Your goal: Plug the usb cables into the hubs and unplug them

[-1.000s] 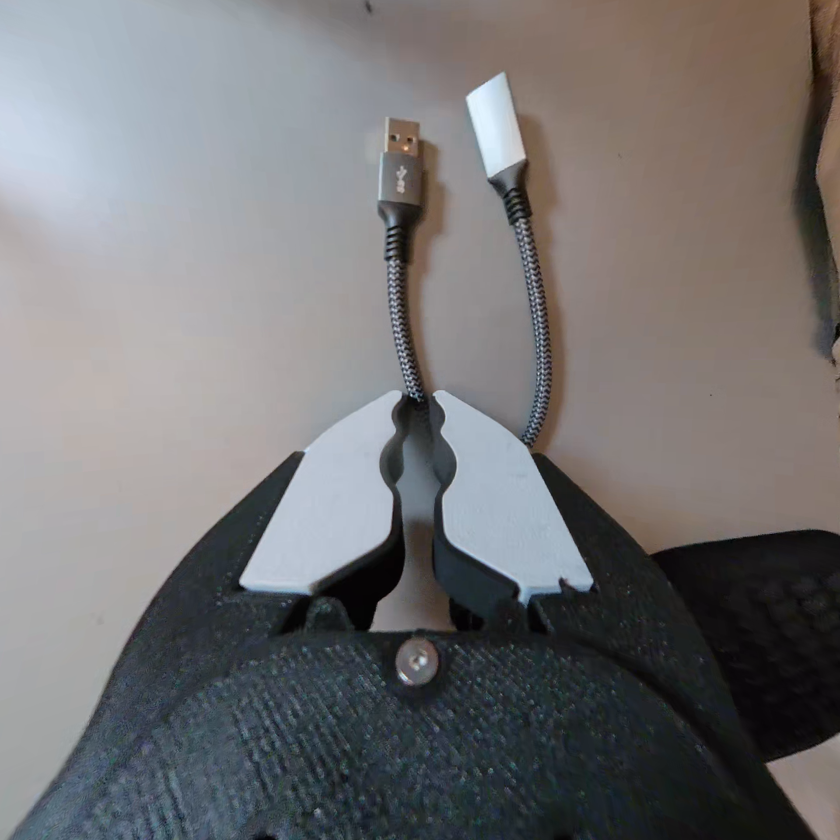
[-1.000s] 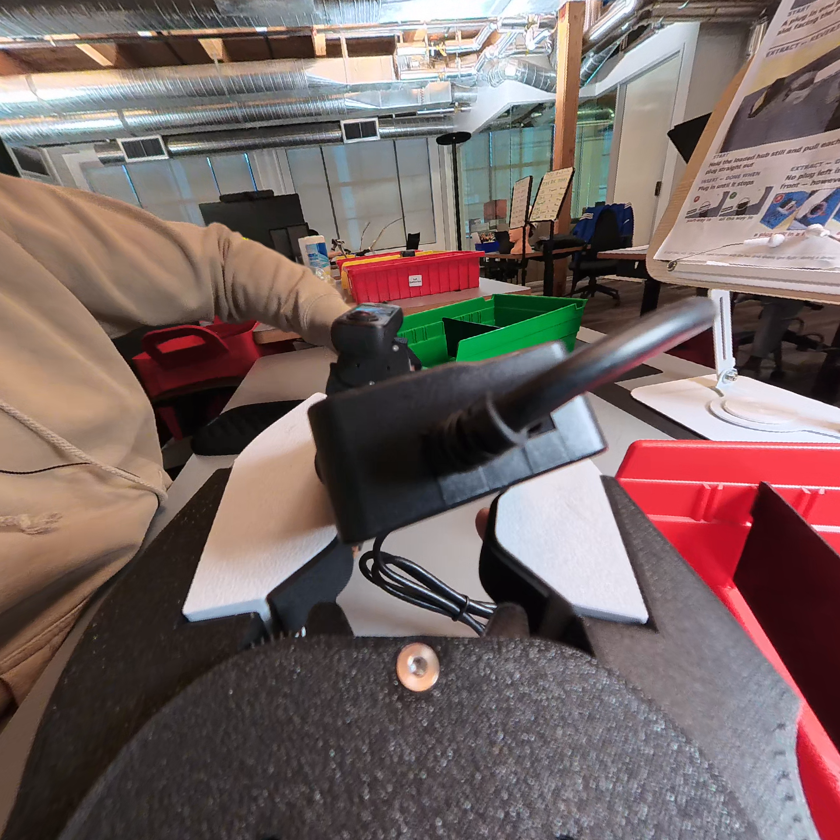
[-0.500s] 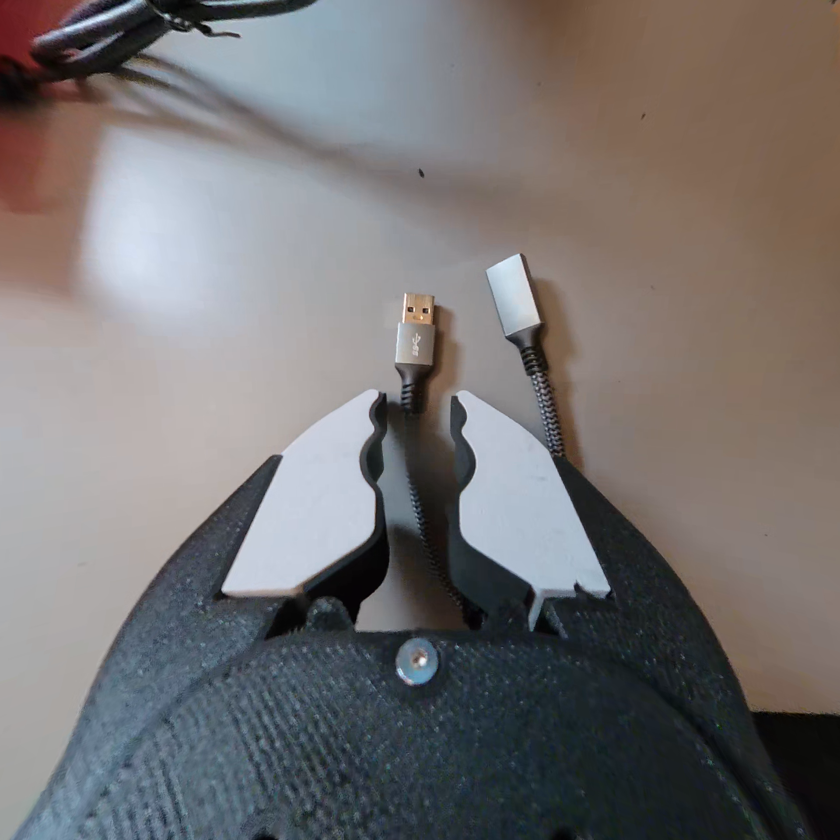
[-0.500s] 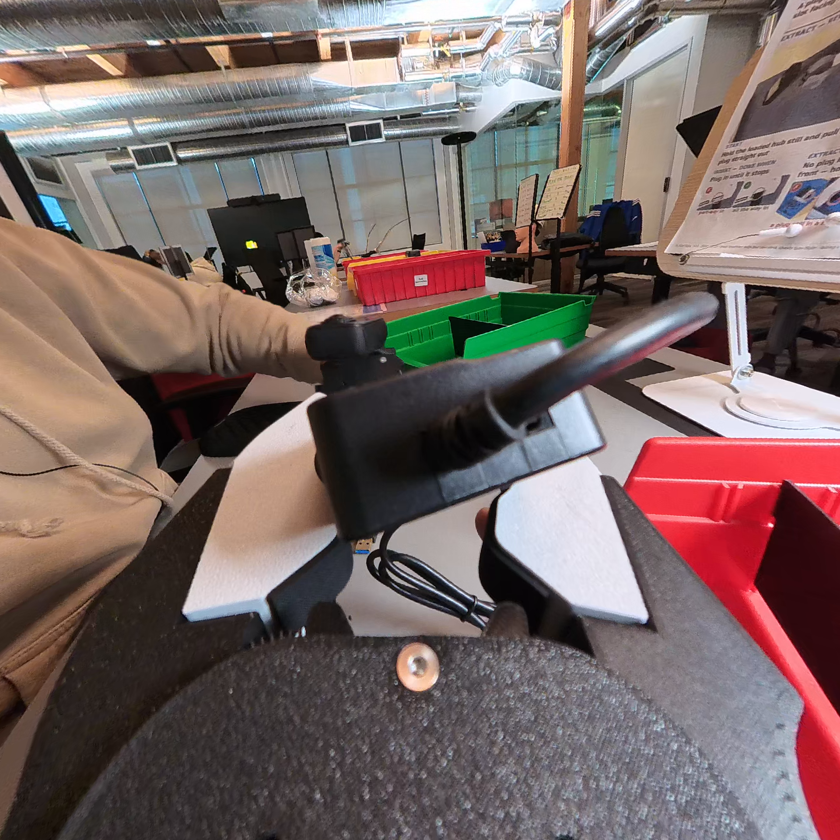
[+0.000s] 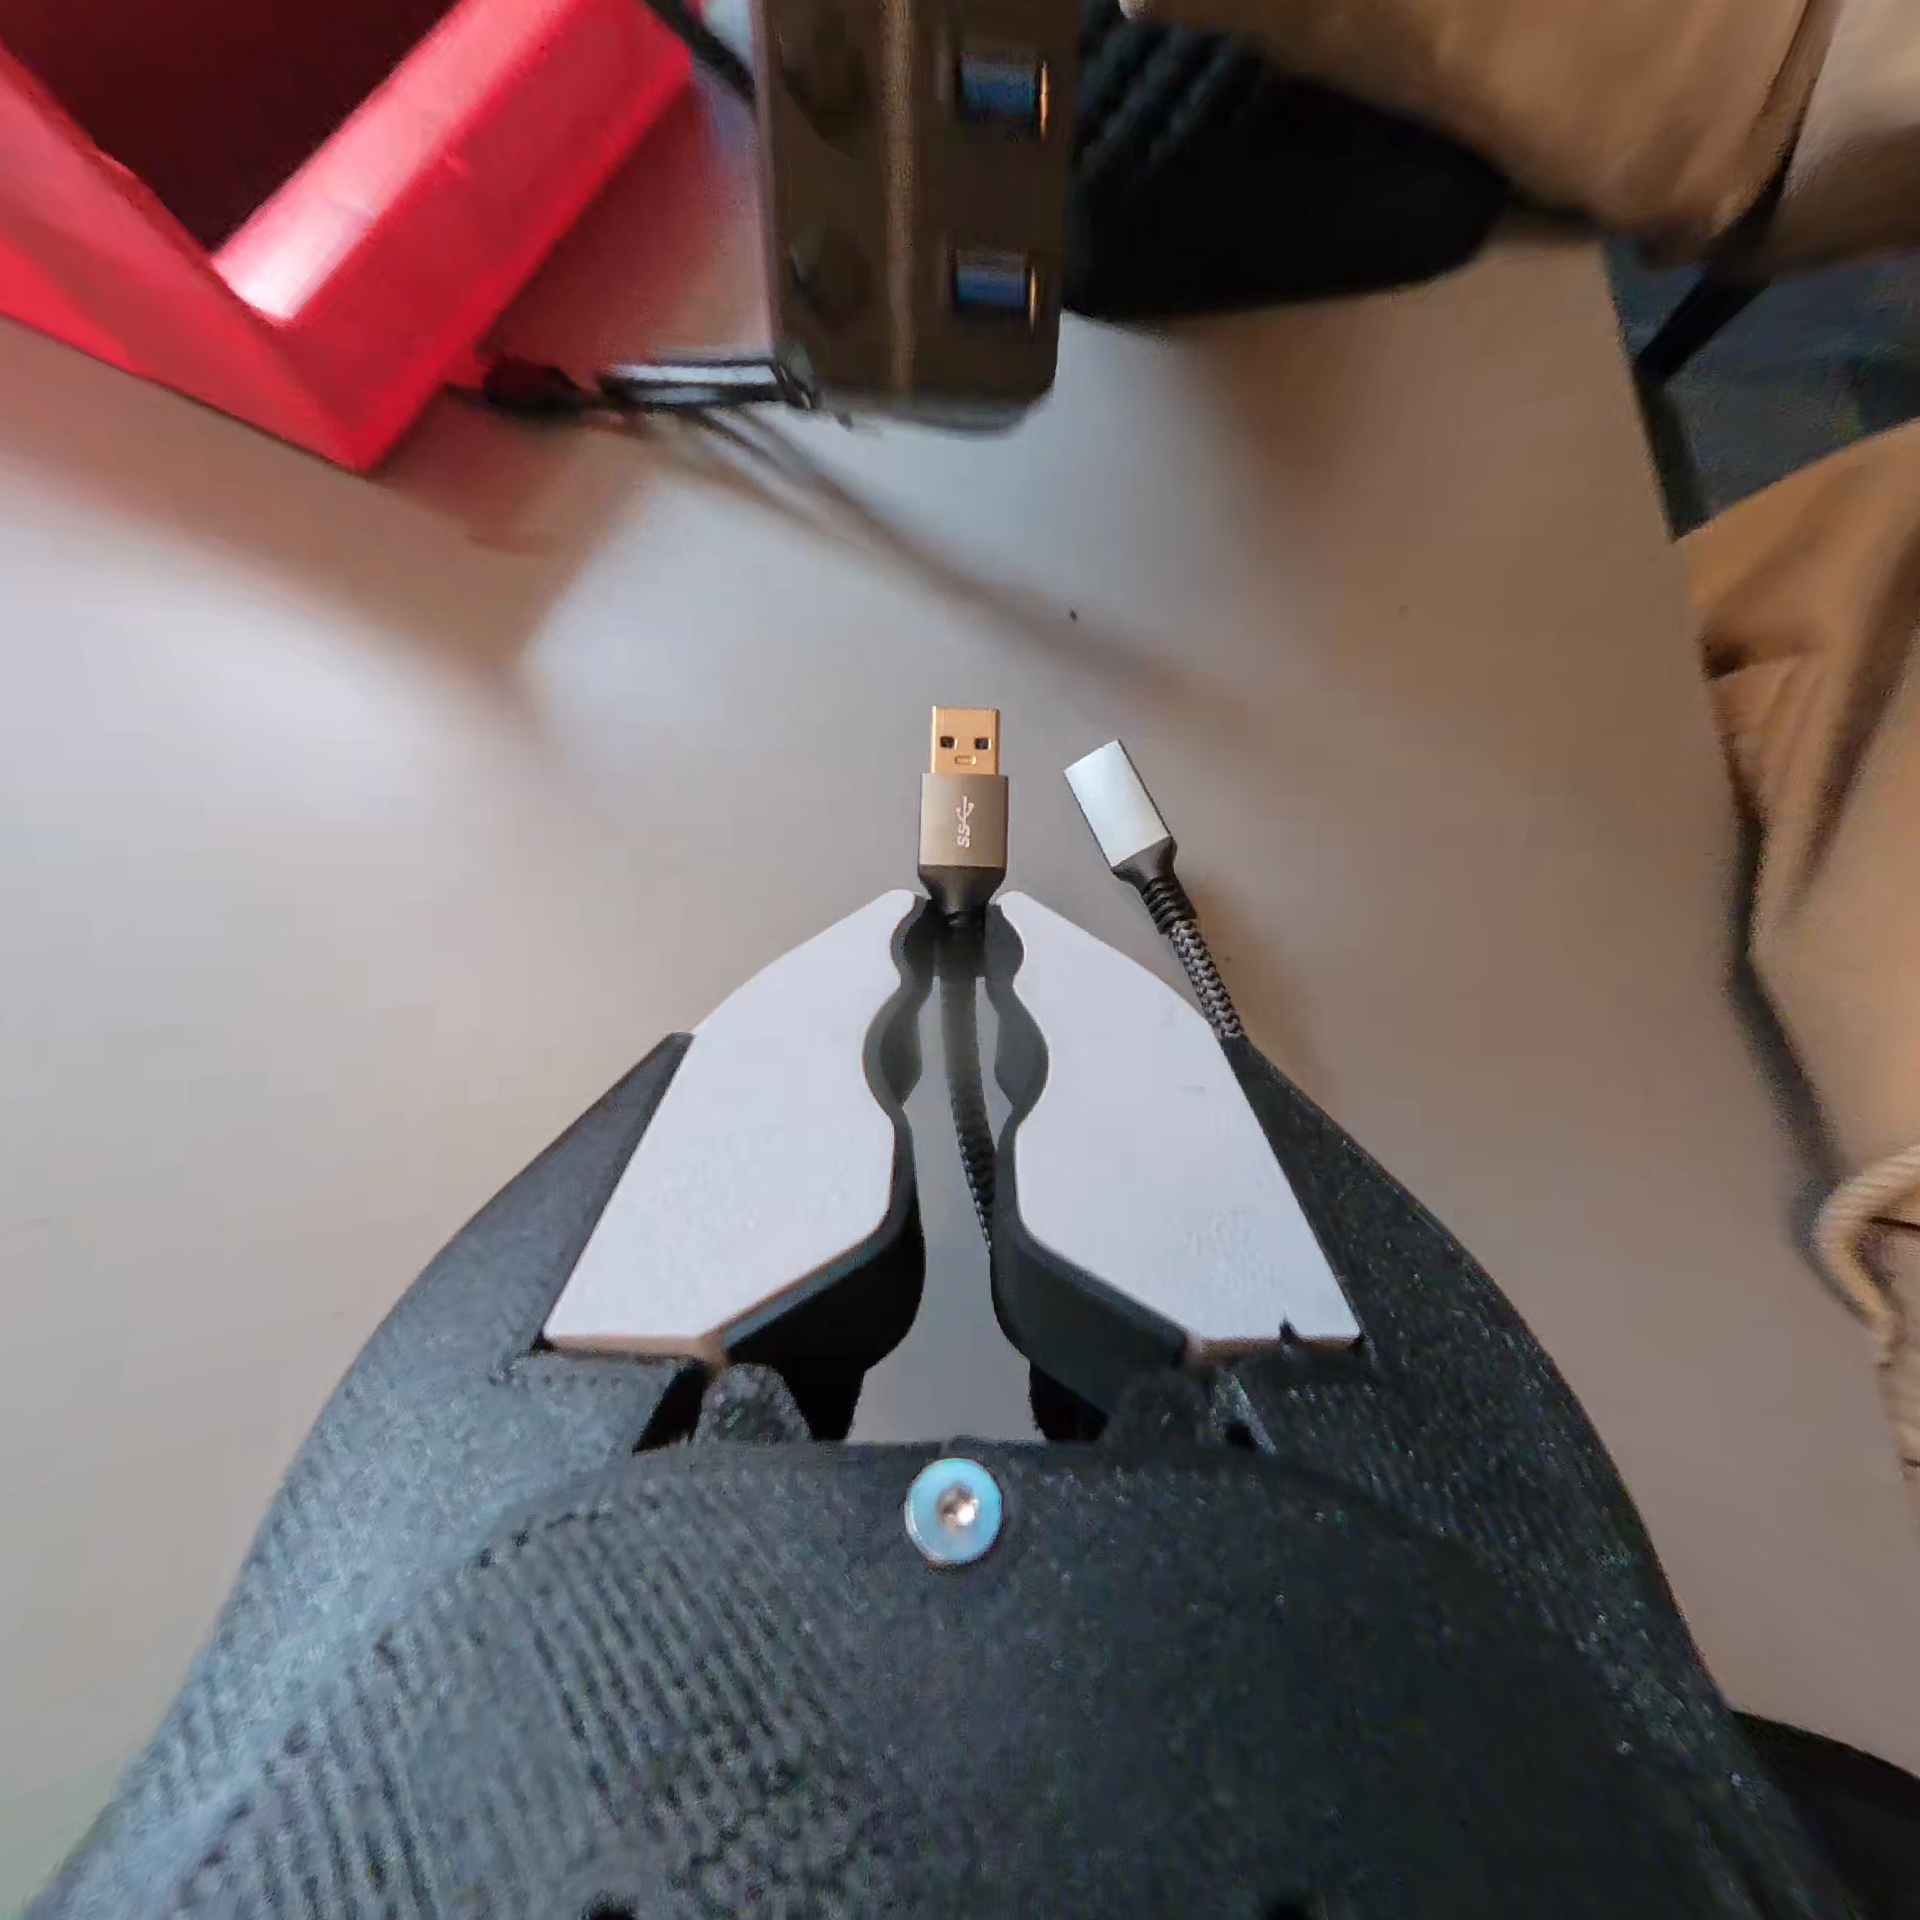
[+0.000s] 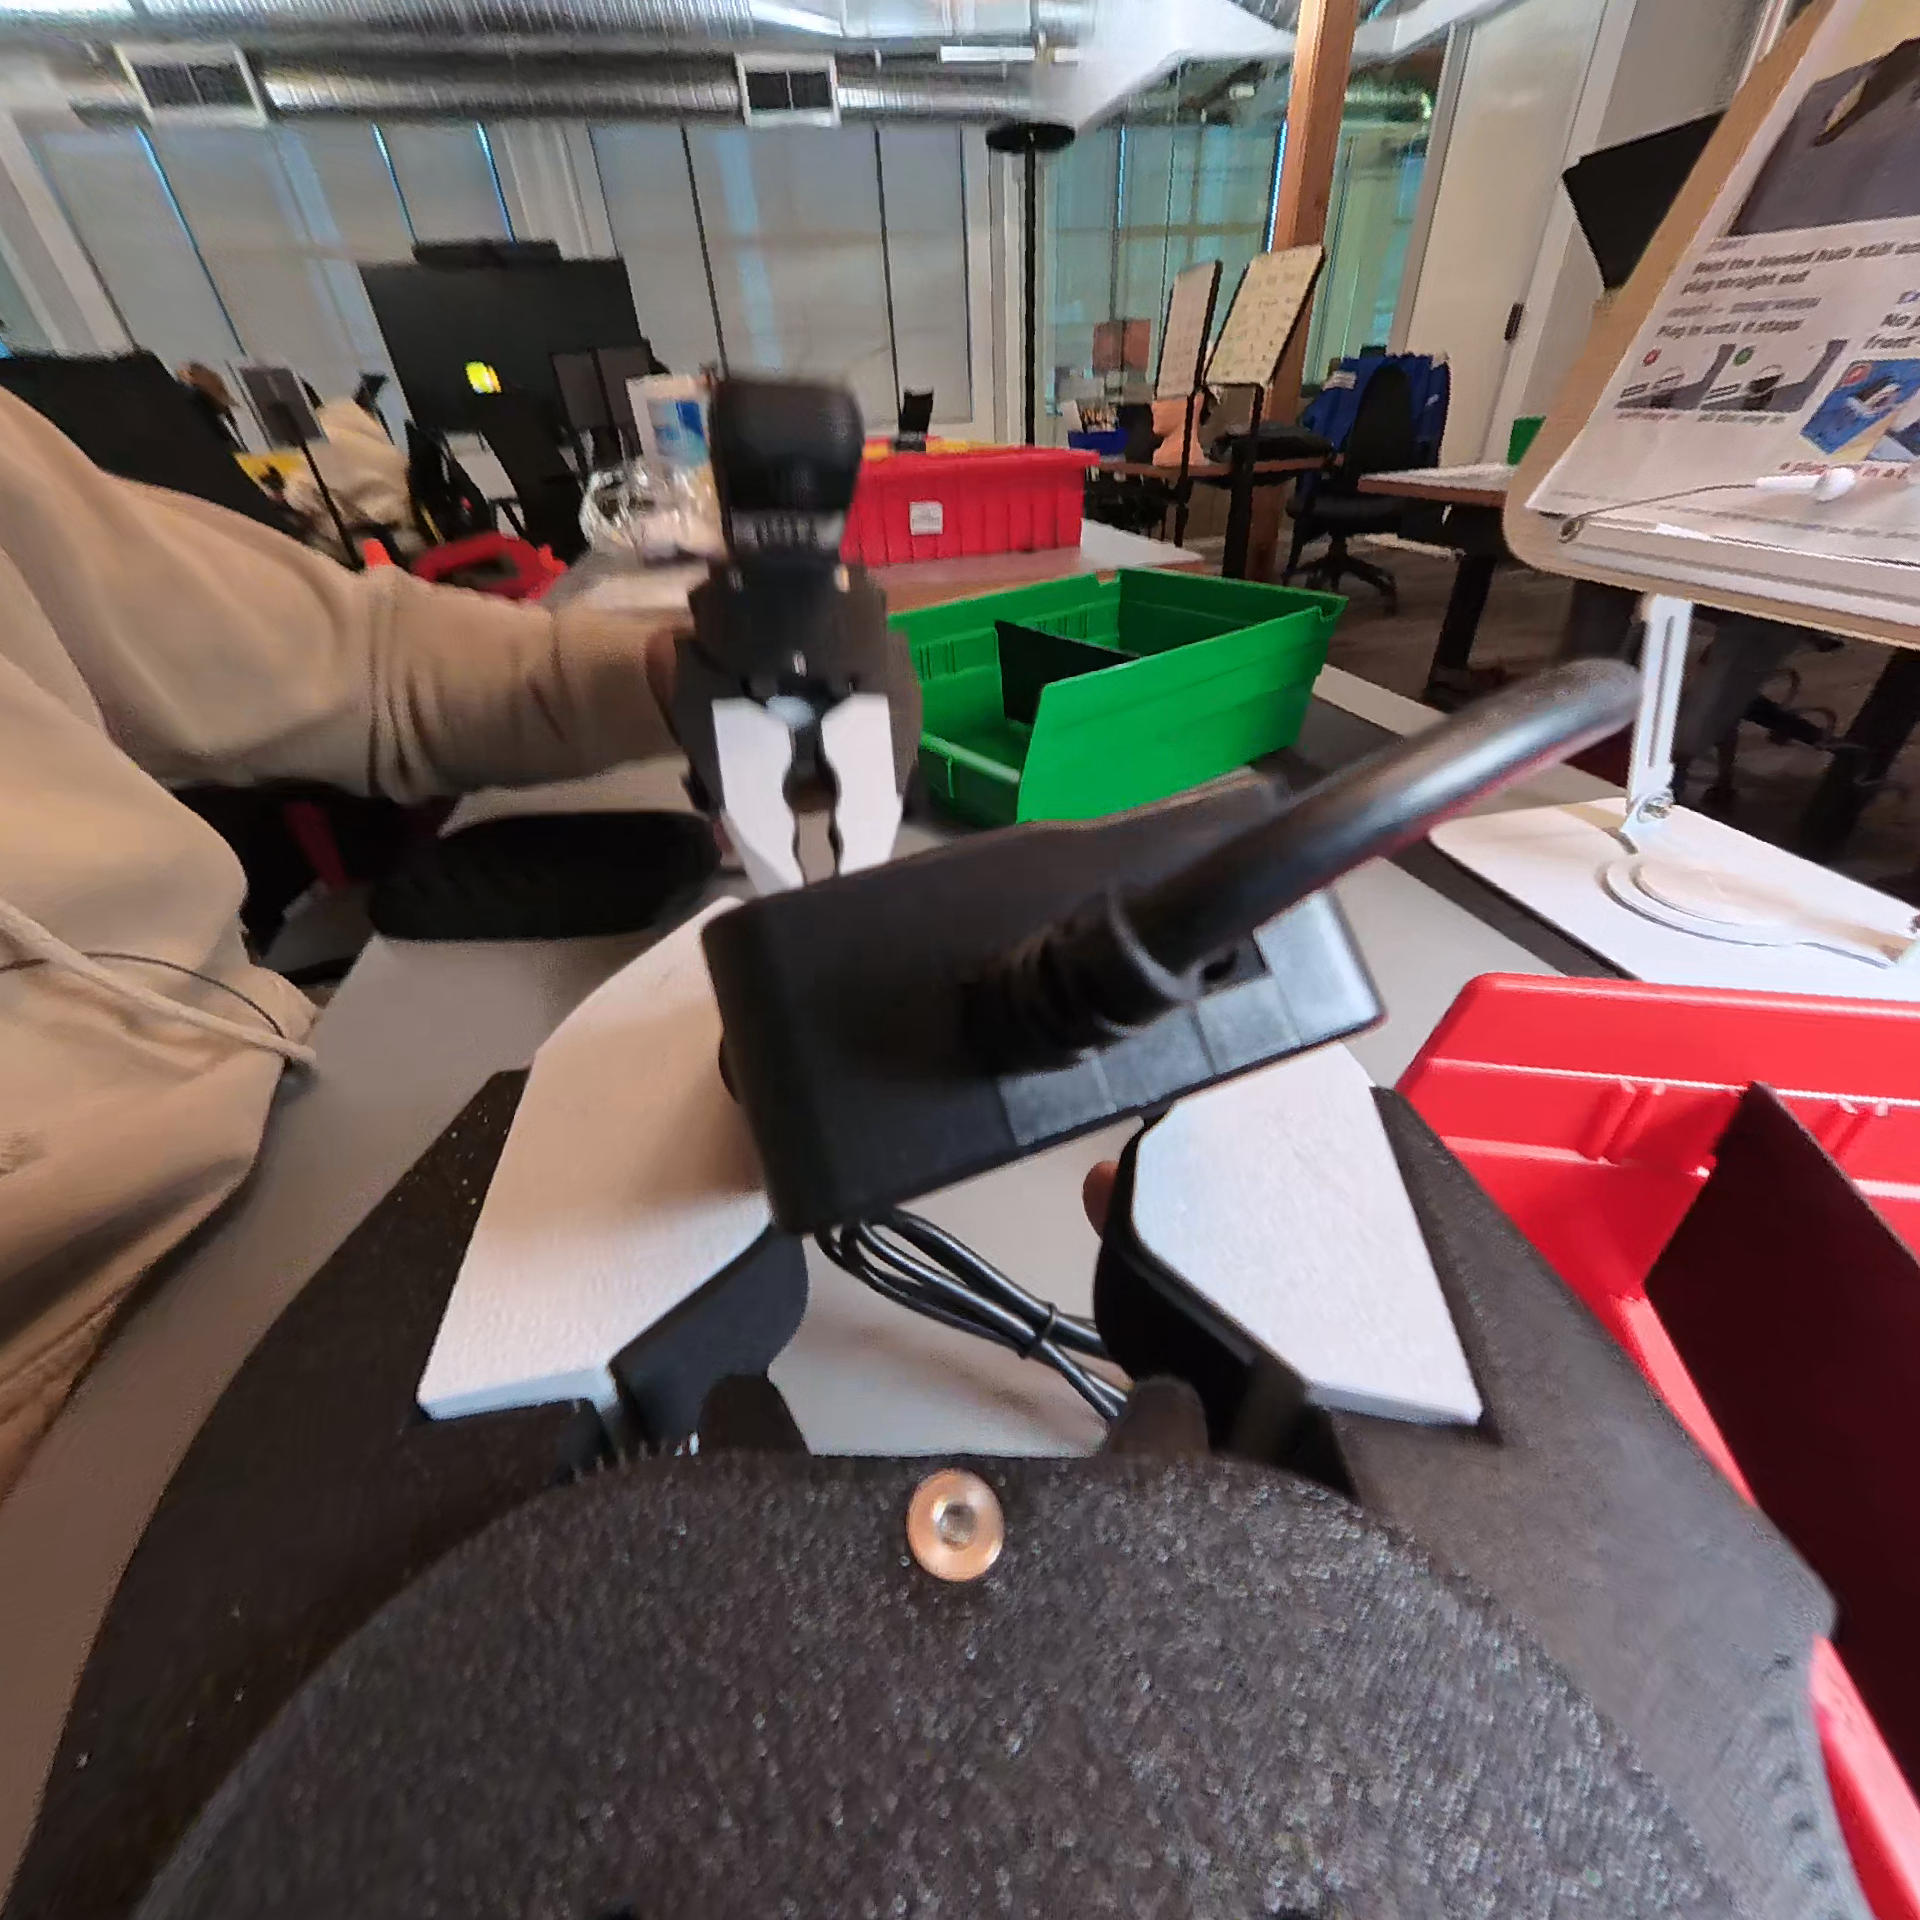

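Note:
My left gripper (image 5: pixel 961 906) is shut on a grey braided USB cable (image 5: pixel 971 1101), just behind its gold-tipped plug (image 5: pixel 966 800), which points forward. The cable's other end, a silver connector (image 5: pixel 1117 821), hangs to the right. A dark hub (image 5: pixel 914 208) with blue ports is blurred at the top of the left wrist view, apart from the plug. My right gripper (image 6: pixel 935 1101) is shut on that black hub (image 6: pixel 987 1018), tilted, with its thick black lead (image 6: pixel 1403 800) running up to the right. The left gripper (image 6: pixel 800 790) also shows beyond the hub, facing it.
A red bin (image 5: pixel 312 208) stands at the far left of the grey table (image 5: pixel 312 831), and shows at the right in the right wrist view (image 6: pixel 1558 1143). A green bin (image 6: pixel 1122 686) stands behind. An instruction board (image 6: pixel 1766 364) on a white stand (image 6: pixel 1714 894) is at the right. A person's beige sleeve (image 6: pixel 260 675) is at the left.
My left gripper opened, slid up the cable towards the plug and shut again just behind it. It turned to face the hub. My right gripper kept hold of the hub.

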Available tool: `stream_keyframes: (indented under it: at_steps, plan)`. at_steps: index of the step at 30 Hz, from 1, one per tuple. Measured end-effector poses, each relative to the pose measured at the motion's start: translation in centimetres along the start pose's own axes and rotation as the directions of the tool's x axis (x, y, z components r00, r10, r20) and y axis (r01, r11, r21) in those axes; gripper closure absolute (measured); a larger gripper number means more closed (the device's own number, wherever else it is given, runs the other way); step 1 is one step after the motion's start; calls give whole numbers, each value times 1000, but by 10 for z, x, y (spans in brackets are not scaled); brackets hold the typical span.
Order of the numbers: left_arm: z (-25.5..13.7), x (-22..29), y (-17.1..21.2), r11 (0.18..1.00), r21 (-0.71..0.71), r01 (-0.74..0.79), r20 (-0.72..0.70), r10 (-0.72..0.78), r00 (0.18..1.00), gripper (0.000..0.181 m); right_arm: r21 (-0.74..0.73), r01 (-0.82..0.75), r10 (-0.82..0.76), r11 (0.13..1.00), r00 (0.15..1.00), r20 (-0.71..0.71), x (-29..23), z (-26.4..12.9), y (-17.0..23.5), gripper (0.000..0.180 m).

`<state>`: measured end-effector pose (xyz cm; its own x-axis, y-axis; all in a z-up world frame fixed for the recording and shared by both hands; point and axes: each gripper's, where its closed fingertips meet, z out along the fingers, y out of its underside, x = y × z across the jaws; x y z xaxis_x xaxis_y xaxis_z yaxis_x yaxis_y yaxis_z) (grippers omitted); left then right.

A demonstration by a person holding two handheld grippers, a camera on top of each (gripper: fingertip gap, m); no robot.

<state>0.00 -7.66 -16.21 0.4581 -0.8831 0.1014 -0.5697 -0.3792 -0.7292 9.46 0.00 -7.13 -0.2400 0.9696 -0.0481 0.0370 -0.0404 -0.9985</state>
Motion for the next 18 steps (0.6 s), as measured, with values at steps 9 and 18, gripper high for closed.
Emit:
stream_keyframes:
  at_steps: [9,18]
  plan:
    - [-20,25,-70,997,-72,0,3,0,1000,171,-280,114,-137,953,989,-65,-15,38,35,111]
    - [4,18,-81,976,-218,11,46,-1,999,171,-425,131,-201,896,972,-124,-16,49,56,111]
